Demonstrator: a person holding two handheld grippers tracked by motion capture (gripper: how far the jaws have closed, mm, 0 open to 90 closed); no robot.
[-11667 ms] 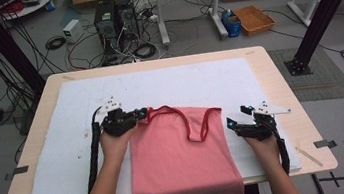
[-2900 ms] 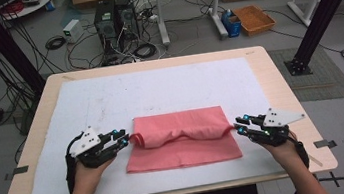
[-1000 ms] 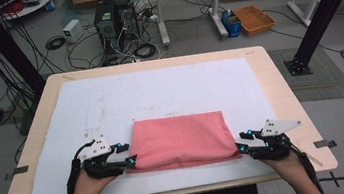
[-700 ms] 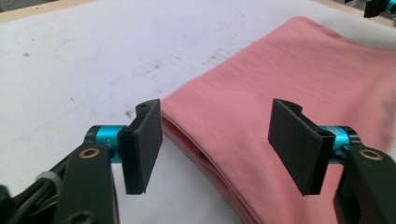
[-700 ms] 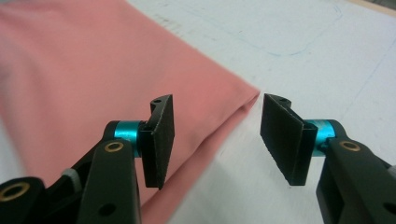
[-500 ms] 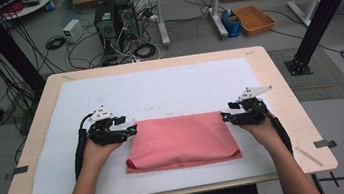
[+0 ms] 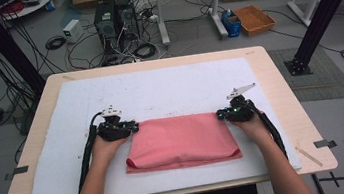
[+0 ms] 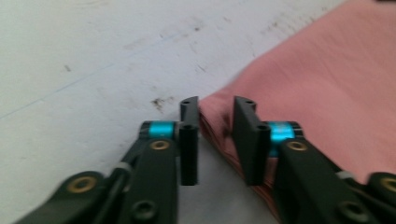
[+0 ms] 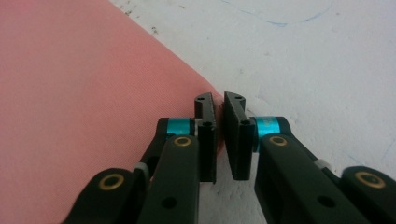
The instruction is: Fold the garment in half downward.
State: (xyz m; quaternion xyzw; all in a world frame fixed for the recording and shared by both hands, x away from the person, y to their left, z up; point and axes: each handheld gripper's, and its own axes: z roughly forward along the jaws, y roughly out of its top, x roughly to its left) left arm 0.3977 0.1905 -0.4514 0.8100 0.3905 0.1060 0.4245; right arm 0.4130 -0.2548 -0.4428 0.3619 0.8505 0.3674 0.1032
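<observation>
A pink cloth [image 7: 181, 141] lies folded into a flat rectangle on the white mat [image 7: 168, 87], near the table's front. My left gripper [image 7: 134, 128] rests at the cloth's far left corner. In the left gripper view its jaws [image 8: 215, 103] stand apart, with the layered corner of the cloth [image 8: 317, 84] lying loosely between them. At the far right corner sits my right gripper [image 7: 220, 115]. Its jaws [image 9: 218, 99] are nearly closed, pinching the corner tip of the cloth [image 9: 84, 93].
The wooden table's edge [image 7: 280, 88] runs close to the right of my right hand. Beyond the table the floor holds computer towers [image 7: 114, 19], cables, an orange tray [image 7: 254, 18] and black frame posts [image 7: 320, 12].
Both grippers carried the cloth's near edge away from the person to its far edge, folding it in half. The left jaws have since parted.
</observation>
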